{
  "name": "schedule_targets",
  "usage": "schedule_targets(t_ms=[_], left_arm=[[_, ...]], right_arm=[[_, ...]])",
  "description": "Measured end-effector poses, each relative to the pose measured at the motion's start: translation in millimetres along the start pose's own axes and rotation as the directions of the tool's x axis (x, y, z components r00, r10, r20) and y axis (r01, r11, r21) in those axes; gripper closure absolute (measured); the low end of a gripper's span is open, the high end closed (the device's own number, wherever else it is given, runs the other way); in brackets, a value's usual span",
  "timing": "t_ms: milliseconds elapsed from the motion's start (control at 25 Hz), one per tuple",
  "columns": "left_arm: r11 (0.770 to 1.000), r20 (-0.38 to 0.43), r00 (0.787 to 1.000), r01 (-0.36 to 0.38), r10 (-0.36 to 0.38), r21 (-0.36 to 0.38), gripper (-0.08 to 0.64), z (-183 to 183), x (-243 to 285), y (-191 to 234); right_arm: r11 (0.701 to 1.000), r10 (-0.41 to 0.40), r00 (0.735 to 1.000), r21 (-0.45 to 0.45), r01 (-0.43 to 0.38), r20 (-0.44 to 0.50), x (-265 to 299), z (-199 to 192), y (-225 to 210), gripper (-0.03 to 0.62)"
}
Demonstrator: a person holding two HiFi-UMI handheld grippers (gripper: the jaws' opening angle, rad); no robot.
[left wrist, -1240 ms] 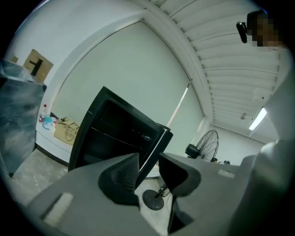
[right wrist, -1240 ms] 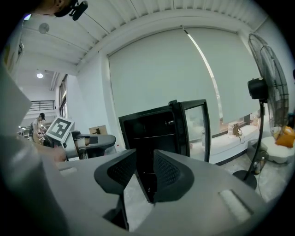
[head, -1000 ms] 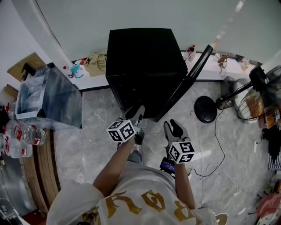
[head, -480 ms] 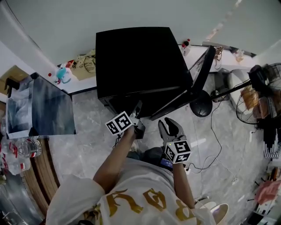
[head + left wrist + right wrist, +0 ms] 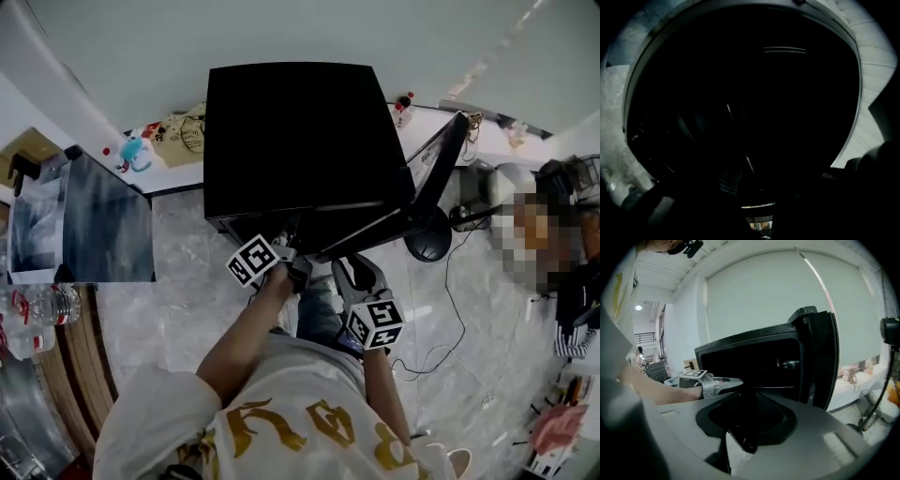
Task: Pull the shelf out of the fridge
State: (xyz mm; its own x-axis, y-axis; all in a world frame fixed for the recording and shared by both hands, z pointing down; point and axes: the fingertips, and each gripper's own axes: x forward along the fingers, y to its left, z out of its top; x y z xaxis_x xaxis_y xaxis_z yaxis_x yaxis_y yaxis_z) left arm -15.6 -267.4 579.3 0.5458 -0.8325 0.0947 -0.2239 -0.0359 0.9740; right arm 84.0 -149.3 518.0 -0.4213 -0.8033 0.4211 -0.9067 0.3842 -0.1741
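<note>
A small black fridge [image 5: 300,131] stands on the marble floor, its door [image 5: 427,178] swung open to the right. My left gripper [image 5: 298,269] reaches into the fridge's dark opening. The left gripper view is almost black, so its jaws and any hold stay hidden. In the right gripper view the fridge [image 5: 754,357] and its door [image 5: 820,357] fill the middle, and the left gripper [image 5: 735,381] points into the opening. A thin pale line [image 5: 778,387] inside may be the shelf's front edge. My right gripper [image 5: 359,272] hangs shut just outside the opening, holding nothing.
A fan's round black base [image 5: 427,230] sits right of the door, with a cable [image 5: 450,309] trailing over the floor. A glass-sided box [image 5: 89,225] and water bottles [image 5: 37,309] are at the left. Small clutter lines the white ledge [image 5: 173,141] behind.
The view has closed in on the fridge. My left gripper has gone forward into the opening, and my right gripper has moved up closer to the fridge front.
</note>
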Motion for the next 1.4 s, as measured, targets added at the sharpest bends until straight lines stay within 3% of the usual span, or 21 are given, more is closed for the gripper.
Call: schedule_targets(t_ms=[200,480,680,800,920,1400], left_arm=[[0.998,0.062,0.998,0.001,0.003,-0.065,0.439,3.1,16.2,7.1],[0.993,0.178,0.983,0.06,-0.041,-0.1,0.453,19.8,31.9,5.8],[0.99,0.192,0.98,0.08,-0.057,-0.117,0.48,22.5,41.0,6.8],[0.986,0.2,0.977,0.097,-0.068,-0.138,0.54,23.6,45.7,6.0],[0.978,0.206,0.975,0.124,-0.088,-0.17,0.546,23.4,46.9,6.3],[0.98,0.174,0.982,0.106,-0.076,-0.169,0.548,15.1,39.3,5.6]], right_arm=[[1.0,0.03,0.999,-0.004,-0.03,-0.032,6.9,-7.3,-8.5,0.451],[0.999,0.047,0.997,0.011,-0.046,-0.058,13.7,-15.7,-21.9,0.451],[0.999,0.046,0.997,0.02,-0.045,-0.057,16.2,-14.8,-30.8,0.451],[0.999,0.045,0.997,0.025,-0.044,-0.06,16.3,-16.0,-33.1,0.451],[0.998,0.048,0.997,0.032,-0.046,-0.061,16.5,-18.7,-33.4,0.454],[0.998,0.044,0.998,0.051,-0.042,-0.038,12.3,-16.4,-32.0,0.462]])
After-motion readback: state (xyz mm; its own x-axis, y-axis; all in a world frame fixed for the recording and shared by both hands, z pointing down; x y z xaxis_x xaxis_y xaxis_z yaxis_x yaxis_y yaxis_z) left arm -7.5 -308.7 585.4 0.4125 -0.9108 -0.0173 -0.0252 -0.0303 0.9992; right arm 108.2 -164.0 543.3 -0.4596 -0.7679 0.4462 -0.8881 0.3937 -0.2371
